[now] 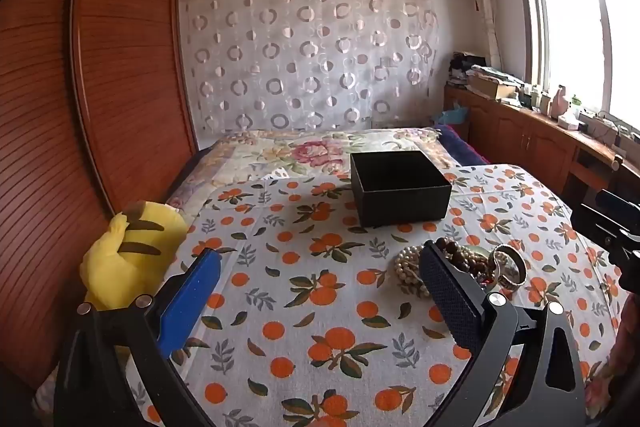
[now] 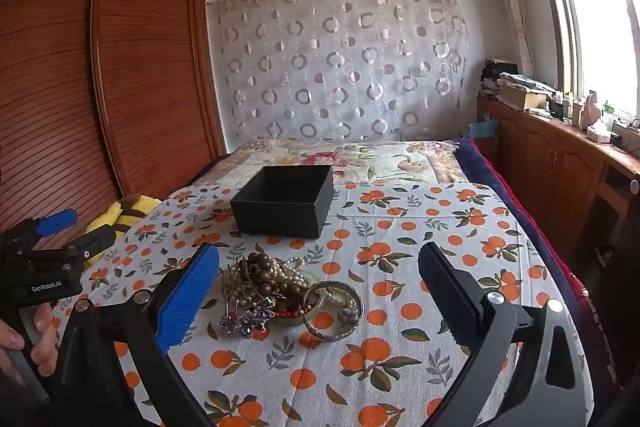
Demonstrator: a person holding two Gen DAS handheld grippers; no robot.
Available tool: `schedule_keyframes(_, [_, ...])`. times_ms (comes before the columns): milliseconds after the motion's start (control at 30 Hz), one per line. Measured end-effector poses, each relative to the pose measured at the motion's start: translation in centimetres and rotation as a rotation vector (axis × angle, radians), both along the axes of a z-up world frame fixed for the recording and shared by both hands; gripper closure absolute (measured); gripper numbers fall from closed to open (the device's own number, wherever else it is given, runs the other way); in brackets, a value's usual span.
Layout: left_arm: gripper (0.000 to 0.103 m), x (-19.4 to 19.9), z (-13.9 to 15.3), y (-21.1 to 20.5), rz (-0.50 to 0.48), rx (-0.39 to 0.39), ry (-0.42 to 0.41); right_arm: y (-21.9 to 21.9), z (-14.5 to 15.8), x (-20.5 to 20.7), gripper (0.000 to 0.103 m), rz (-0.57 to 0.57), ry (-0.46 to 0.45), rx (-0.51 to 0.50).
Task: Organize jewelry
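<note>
Both grippers are hovering over the orange-print cotton cloth, nothing being gripped. Right gripper is standing spread wide, blue left pad and dark right pad both in the lower half of the right wrist frame, empty gap between them.

The tangled heap of jewelry (brown wooden beads, pearl strands, a purple sparkly brooch, a silver bangle over a pale green one) is lying on the cloth at centre-left of that frame, just beside the blue pad, mostly inside the gap's left side. Heap is spreading wider left-to-right than front-to-back, roughly across the finger line; no clear single long axis.

Left gripper is likewise spread, empty; in the left wrist view the heap is sitting at right of centre, partly hidden behind its dark right pad.

The open black square cardboard box is sitting beyond the heap, above centre, empty as far as visible.

Judgement: right gripper is nearer and better lined up; heap lies ahead and slightly left, box straight past it.
</note>
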State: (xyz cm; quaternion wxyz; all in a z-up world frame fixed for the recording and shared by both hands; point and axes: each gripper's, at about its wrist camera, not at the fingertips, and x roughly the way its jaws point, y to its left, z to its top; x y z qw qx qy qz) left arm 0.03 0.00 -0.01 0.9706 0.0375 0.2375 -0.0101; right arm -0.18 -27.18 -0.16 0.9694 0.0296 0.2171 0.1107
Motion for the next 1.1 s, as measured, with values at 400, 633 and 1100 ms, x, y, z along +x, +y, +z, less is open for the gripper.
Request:
schedule_keyframes(400, [0.007, 0.1, 0.0, 0.0, 0.001, -0.006, -0.002, 0.3, 0.1, -0.2, 0.002, 0.001, -0.001, -0.005])
schedule_keyframes(633, [0.007, 0.0, 0.0, 0.1, 0.001, -0.011, -0.004, -0.1, 0.0, -0.1, 0.002, 0.0, 0.002, 0.007])
schedule_keyframes(1100, [0.007, -0.5, 1.0, 0.0, -0.001, -0.022, -0.029, -0.1, 0.1, -0.1, 0.002, 0.0, 0.002, 0.008])
